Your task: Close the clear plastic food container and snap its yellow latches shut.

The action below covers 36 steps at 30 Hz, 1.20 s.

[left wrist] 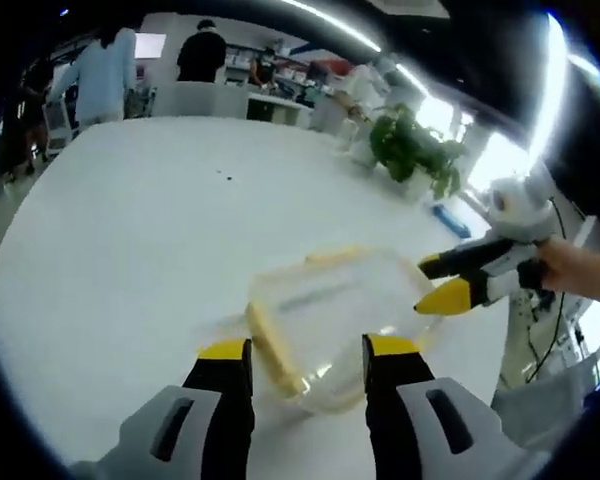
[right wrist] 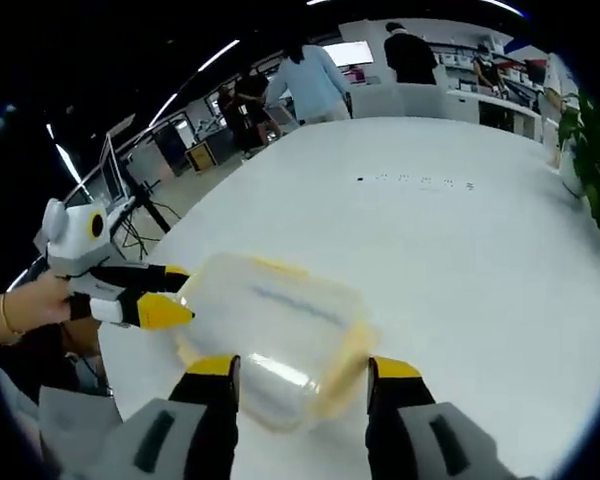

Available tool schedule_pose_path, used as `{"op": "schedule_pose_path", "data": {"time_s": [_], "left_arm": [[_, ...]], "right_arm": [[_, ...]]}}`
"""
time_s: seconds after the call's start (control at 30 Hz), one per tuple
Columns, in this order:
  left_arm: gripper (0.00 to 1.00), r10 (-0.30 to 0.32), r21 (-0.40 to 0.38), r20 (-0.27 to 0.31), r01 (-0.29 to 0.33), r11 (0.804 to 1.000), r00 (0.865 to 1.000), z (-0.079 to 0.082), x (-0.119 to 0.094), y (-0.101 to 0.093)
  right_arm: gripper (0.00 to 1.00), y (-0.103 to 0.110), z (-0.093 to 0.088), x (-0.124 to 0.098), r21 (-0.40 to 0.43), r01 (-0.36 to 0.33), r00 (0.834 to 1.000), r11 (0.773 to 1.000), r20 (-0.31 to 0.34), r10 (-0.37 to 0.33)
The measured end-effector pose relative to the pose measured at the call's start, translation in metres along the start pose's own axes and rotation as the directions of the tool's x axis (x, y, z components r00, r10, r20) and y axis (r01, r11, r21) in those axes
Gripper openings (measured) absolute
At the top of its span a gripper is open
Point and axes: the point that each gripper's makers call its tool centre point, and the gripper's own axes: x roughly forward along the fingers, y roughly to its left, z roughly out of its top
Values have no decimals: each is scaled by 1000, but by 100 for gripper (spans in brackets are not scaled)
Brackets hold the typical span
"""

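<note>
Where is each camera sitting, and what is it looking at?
Left gripper view: rides the left gripper, looking across the white table at the clear container; its own jaws rise below.
Right gripper view: rides the right gripper, facing the container from the opposite side.
Shared: container, table, and each sees the other gripper beside the container, held by a hand.

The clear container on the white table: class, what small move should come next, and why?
Probably lower both grippers to press a yellow latch shut: the clear container lies between the open left gripper and right gripper, both apparently not yet touching.
</note>
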Motion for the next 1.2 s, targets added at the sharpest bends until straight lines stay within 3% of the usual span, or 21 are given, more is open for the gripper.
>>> {"op": "schedule_pose_path", "data": {"time_s": [0.27,0.6,0.63,0.67,0.73,0.77,0.8,0.93,1.0,1.03,1.07,1.2], "left_arm": [[41,26,-21,-4,-26,999,1000,0,1,-2],[39,18,-1,-33,-18,1000,999,-1,2,-4],[39,18,-2,-34,-18,1000,999,-1,2,-4],[39,20,-1,-35,-20,1000,999,-1,1,-4],[39,20,0,-38,-20,1000,999,-2,2,-4],[39,15,0,-38,-16,1000,999,-1,2,-4],[39,15,-2,-40,-15,1000,999,-1,-1,-5],[38,25,-15,-42,-26,1000,999,-2,0,-4],[38,27,-60,-38,-29,998,999,-2,2,-5],[36,32,-98,-10,-33,995,999,5,4,-4],[36,24,-58,-30,-26,998,999,4,0,-6],[37,56,-72,-7,-57,996,998,4,0,-8]], "right_arm": [[49,1,0,0,4,8,1000,1000,9,-9],[47,0,0,1,3,2,999,1000,-50,-2],[47,4,-7,1,35,-32,996,999,-80,34],[47,-2,-3,3,33,-20,998,999,-58,22],[48,1,-4,8,104,-38,998,994,-55,44],[48,0,1,11,142,-36,999,989,-22,40],[49,2,-2,7,84,-31,998,996,-47,35],[48,3,-3,6,91,-29,999,995,-21,31],[48,2,-2,7,99,-26,999,995,-21,28],[48,3,-1,8,103,-24,999,994,-22,26],[48,2,0,8,109,-15,999,994,-33,19],[48,1,-2,8,117,-8,1000,993,-21,11]]}}
